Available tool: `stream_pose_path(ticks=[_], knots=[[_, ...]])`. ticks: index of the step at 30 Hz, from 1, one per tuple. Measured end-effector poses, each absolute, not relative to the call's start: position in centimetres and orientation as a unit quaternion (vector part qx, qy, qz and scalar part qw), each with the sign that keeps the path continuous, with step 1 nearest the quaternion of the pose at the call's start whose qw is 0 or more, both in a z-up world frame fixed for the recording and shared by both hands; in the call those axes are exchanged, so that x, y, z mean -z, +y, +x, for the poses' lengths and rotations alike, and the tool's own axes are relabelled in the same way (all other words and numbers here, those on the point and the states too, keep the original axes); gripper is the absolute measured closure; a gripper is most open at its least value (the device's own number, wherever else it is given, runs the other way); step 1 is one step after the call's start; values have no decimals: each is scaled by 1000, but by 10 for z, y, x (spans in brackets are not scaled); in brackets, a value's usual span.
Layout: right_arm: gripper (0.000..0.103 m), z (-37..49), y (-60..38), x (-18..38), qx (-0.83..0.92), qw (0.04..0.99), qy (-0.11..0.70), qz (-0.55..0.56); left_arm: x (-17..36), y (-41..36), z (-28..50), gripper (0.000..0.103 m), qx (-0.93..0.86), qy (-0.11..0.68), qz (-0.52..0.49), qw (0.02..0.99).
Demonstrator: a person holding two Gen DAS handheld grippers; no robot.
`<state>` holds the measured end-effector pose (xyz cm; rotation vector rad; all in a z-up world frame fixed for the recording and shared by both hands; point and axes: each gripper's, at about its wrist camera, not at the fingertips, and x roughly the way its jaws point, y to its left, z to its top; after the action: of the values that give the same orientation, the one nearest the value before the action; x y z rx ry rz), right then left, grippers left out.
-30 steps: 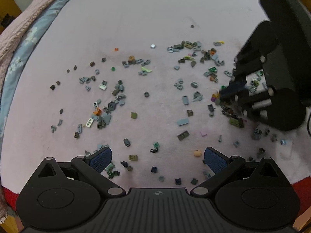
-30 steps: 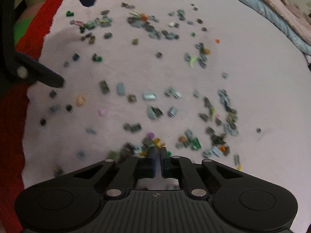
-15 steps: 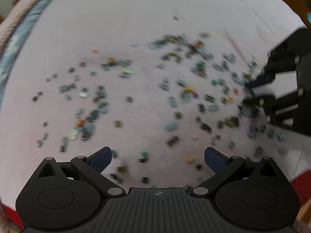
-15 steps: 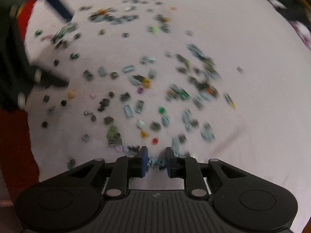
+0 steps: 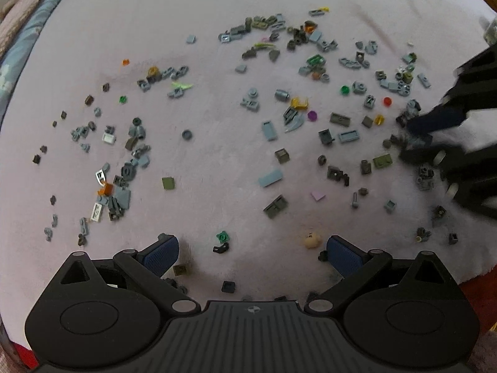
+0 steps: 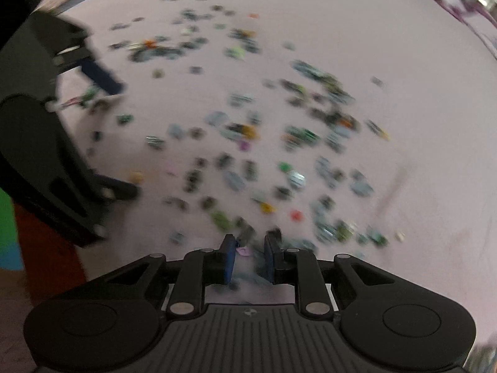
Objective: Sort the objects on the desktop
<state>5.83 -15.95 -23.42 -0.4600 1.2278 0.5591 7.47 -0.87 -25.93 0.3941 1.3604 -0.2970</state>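
A pale pink cloth (image 5: 217, 25) covers the surface, strewn with small toy bricks (image 5: 270, 180), thickest from ten to three o'clock. The left gripper (image 5: 253, 251) hangs over it with jaws spread wide, nothing between. The right gripper (image 6: 250, 253) has just been opening to a narrow gap; a pinkish scrap (image 6: 243, 251) shows there, perhaps lying loose, though blur hides contact.

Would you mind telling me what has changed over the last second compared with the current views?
The right tongs, shut a second ago, have just been opening to a narrow gap; whether anything is gripped is too blurred to tell. The left tongs have sunk closer to the pink cloth. Their pads stay wide apart and empty, and the small bricks remain scattered.
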Motion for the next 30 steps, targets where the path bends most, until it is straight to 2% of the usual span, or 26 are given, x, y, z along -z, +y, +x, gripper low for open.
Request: stream_pose_path(ticks=[4,7,8,10,13,17,19,21,30], knots=[[81,65,-181,236,-206,769,577,-181,245,-16,74,1,162,605,150,765],[74,65,-190,235,-179,777,585,-151,232,-33,72,3,190,579,144,780],[70,65,-193,235,-171,779,587,-140,228,-40,72,7,195,571,139,785],[67,64,-198,236,-155,783,591,-117,225,-52,71,26,194,571,123,788],[62,60,-205,244,-135,787,597,-82,220,-64,69,38,205,578,83,785],[60,49,-220,253,-111,785,607,-55,230,-77,70,42,215,592,59,774],[59,44,-228,257,-101,784,611,-41,239,-80,72,51,209,604,44,768],[57,41,-231,260,-98,787,609,-31,254,-78,74,54,200,613,26,764],[55,34,-230,263,-101,796,596,-31,257,-80,72,57,182,609,14,772]])
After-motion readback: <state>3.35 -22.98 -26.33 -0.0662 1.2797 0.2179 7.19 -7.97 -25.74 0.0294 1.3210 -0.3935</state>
